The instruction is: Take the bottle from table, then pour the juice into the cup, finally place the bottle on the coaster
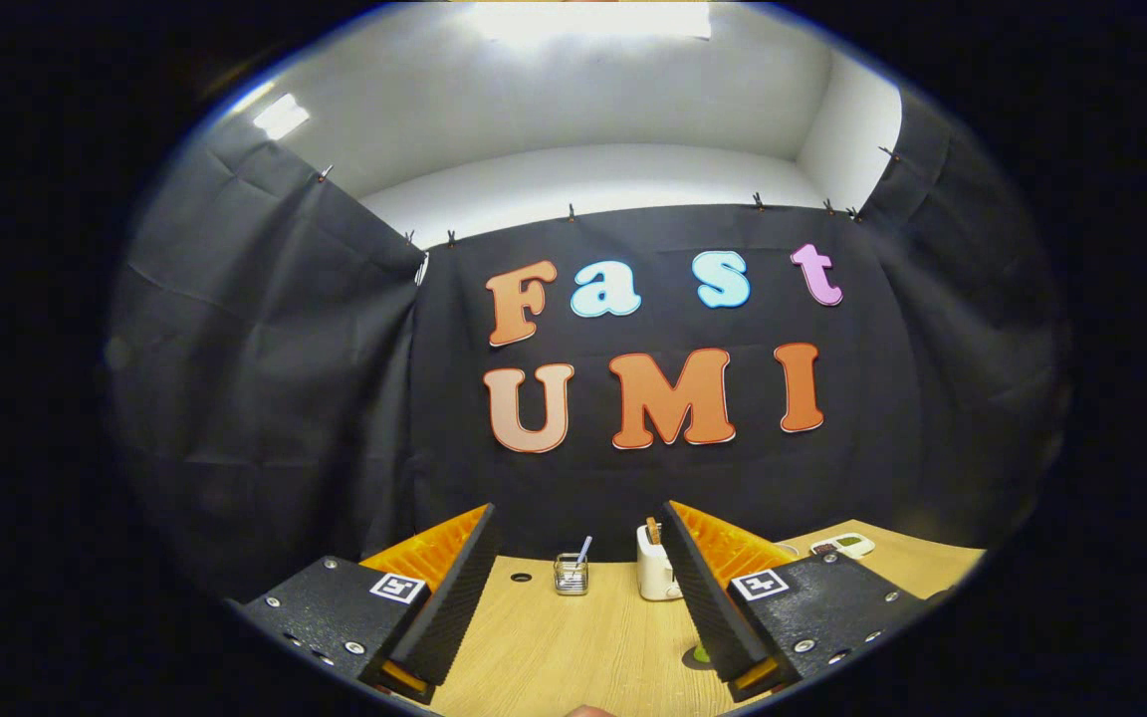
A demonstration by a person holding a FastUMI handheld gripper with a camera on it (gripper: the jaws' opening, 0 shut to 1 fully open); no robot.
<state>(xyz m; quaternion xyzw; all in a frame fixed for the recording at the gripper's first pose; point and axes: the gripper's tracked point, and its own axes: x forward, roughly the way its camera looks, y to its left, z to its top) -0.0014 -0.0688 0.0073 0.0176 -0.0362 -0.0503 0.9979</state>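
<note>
I have the gripper (578, 543) with its two black ribbed fingers (454, 597) spread wide, nothing between them, and a broad lane of bare light wooden tabletop (573, 647) running ahead through the gap. At the far edge of the tabletop, against the cloth wall, two things close that lane: a small clear glass cup with a white stick in it (571, 574), and just beside it, partly behind my right finger, a white boxy holder with a brown stick (655, 573). Between them is a narrow gap. Toward the far right corner lies a flat white device (842, 545), well apart from both.
</note>
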